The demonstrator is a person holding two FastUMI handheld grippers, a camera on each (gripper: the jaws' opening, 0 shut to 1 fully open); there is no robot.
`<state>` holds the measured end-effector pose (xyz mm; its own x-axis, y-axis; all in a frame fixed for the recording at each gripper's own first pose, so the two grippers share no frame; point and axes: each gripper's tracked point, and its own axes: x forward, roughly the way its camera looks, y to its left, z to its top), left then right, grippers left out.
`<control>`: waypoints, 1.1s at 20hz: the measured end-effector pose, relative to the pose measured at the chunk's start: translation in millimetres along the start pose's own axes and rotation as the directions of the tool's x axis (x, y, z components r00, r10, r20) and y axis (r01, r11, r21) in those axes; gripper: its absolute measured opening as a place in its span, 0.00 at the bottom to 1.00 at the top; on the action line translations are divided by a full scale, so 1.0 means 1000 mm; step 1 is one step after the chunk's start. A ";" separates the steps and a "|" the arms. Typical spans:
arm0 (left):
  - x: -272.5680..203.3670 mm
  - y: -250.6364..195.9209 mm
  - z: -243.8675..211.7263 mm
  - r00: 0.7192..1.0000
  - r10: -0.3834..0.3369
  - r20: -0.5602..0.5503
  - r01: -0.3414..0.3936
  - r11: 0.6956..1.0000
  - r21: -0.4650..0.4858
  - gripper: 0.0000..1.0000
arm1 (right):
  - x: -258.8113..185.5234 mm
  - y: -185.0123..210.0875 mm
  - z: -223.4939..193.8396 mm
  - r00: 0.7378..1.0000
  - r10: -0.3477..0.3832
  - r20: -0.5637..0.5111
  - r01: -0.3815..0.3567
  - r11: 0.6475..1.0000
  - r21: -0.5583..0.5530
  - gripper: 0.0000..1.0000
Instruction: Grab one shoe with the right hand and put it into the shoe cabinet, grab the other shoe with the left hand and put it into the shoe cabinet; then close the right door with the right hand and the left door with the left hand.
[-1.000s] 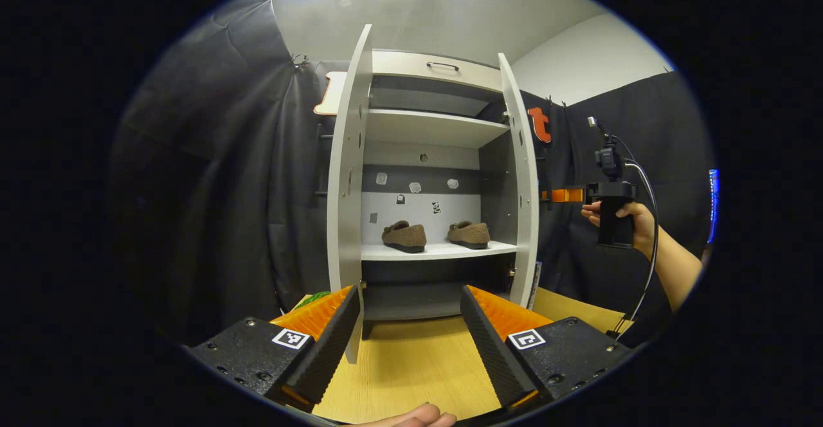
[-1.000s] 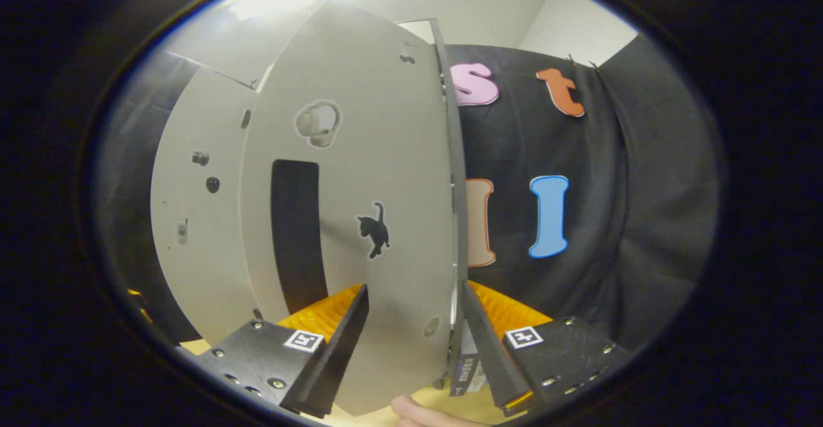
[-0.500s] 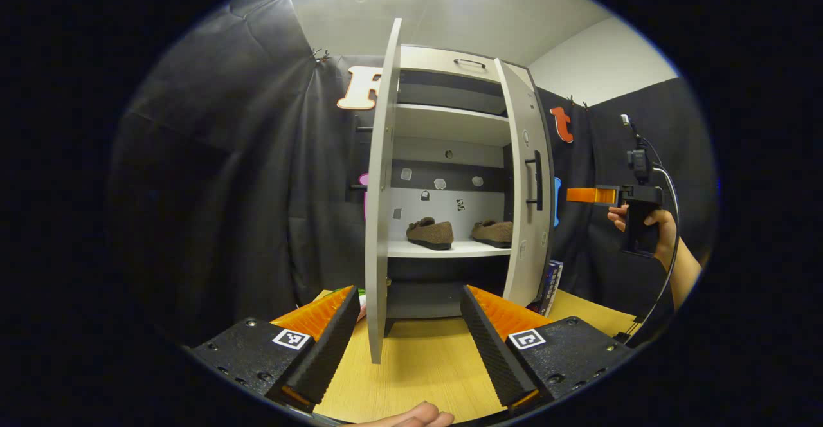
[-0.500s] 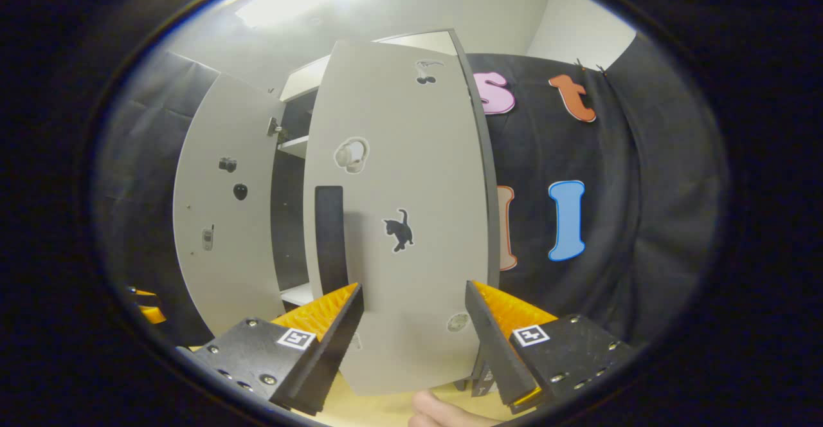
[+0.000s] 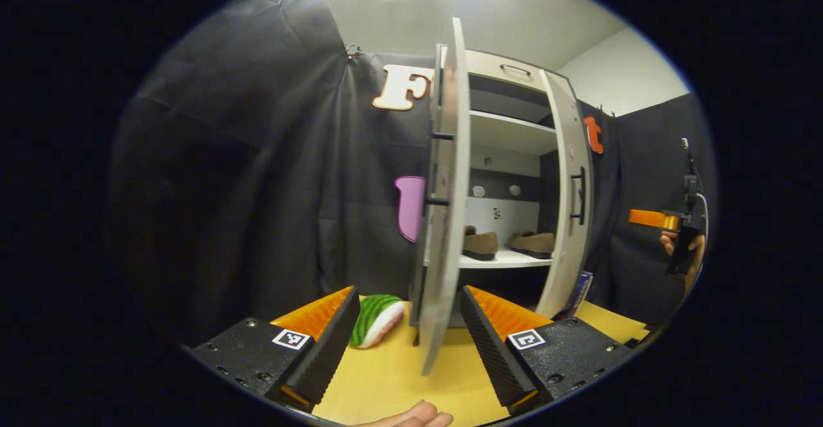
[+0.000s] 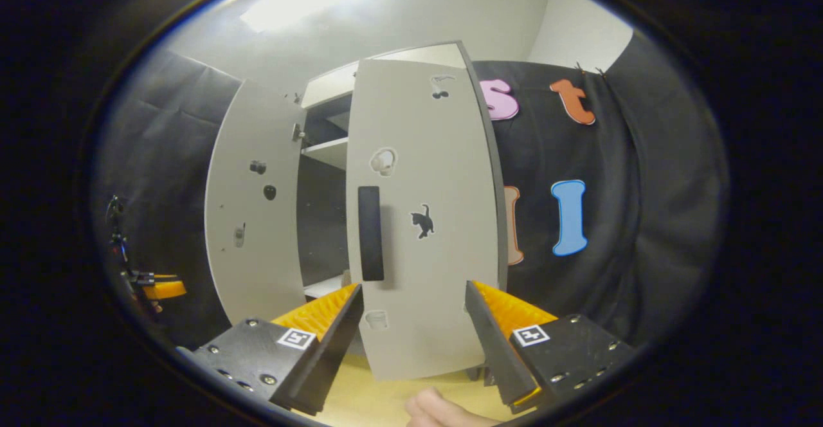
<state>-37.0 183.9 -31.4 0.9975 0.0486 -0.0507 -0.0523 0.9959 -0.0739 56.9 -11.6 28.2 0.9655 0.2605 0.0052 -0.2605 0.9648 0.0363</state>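
Shoes are both sitting on the cabinet shelf; I'm holding my left gripper and right gripper wide and empty, facing two doors not yet shut.

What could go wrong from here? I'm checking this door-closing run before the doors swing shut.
1. The left door stands edge-on between the open fingers of the left gripper; a push could glance off its thin edge.
2. The watermelon-slice toy lies on the table near that door's foot, and a wide left-hand sweep could knock it.
3. The right door is still ajar, so it may need another push.
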 end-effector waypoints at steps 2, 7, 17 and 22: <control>0.013 0.026 0.006 0.999 0.041 -0.006 -0.041 0.999 0.010 0.96 | -0.017 0.011 -0.005 1.000 -0.005 0.012 0.006 1.000 -0.029 0.95; 0.032 0.067 0.038 0.996 0.084 0.019 -0.085 0.996 0.034 0.93 | -0.057 0.034 -0.008 1.000 -0.003 0.029 0.004 1.000 -0.011 0.94; 0.096 0.076 0.087 0.999 0.009 0.034 -0.008 0.999 -0.036 0.95 | -0.113 0.015 -0.048 0.983 -0.182 -0.007 0.182 0.983 0.024 0.95; 0.120 0.052 0.073 0.999 -0.009 -0.041 0.007 0.999 -0.043 0.93 | -0.127 0.017 -0.057 0.986 -0.164 -0.020 0.166 0.982 0.095 0.95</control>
<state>83.2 247.2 31.6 0.9952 0.0367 -0.0907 -0.0472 0.9920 -0.1171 -70.9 -26.1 -28.5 0.9949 0.0989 -0.0210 -0.0954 0.9868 0.1312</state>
